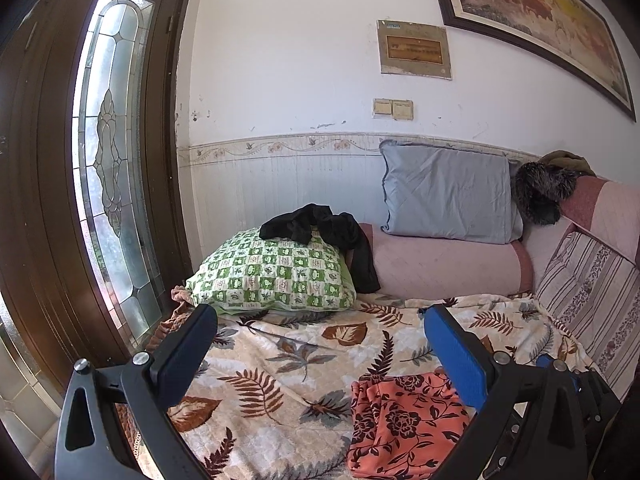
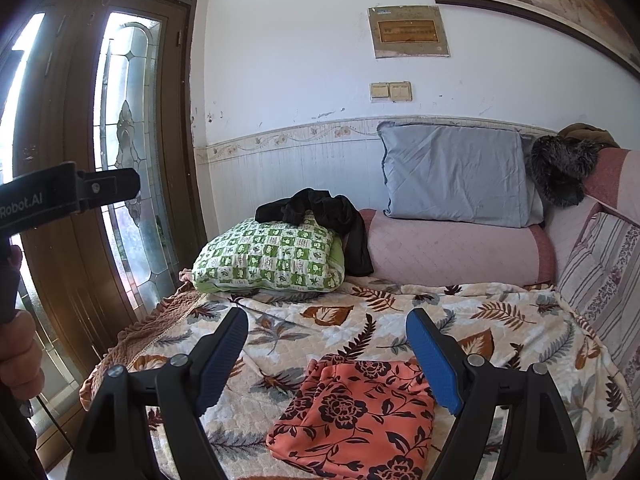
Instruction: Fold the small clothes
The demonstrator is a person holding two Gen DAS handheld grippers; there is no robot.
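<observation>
The orange cotton garment printed with dark flowers (image 2: 354, 412) lies folded flat on the cream bed blanket patterned with brown and grey leaves (image 2: 500, 320), at the blanket's near edge, and serves here as the landmark. The right gripper (image 2: 330, 354), black-framed with blue ribbed pads, hangs just above the garment's far edge with its jaws spread wide; nothing is between them, and whether the right-hand pad brushes the cloth cannot be told. The left gripper (image 1: 320, 352) stands to the left of the garment, its jaws likewise wide apart and holding nothing; its right-hand blue pad overlaps the garment's upper right corner in the left wrist view, though contact cannot be made out. Beyond the garment, toward the wall, sits a green-and-white checked pillow (image 2: 268, 258) with a crumpled black garment (image 2: 320, 216) draped over its top. Farther back and to the right a grey-blue pillow (image 2: 456, 176) leans against the wall on a pink quilted bolster (image 2: 456, 248).
</observation>
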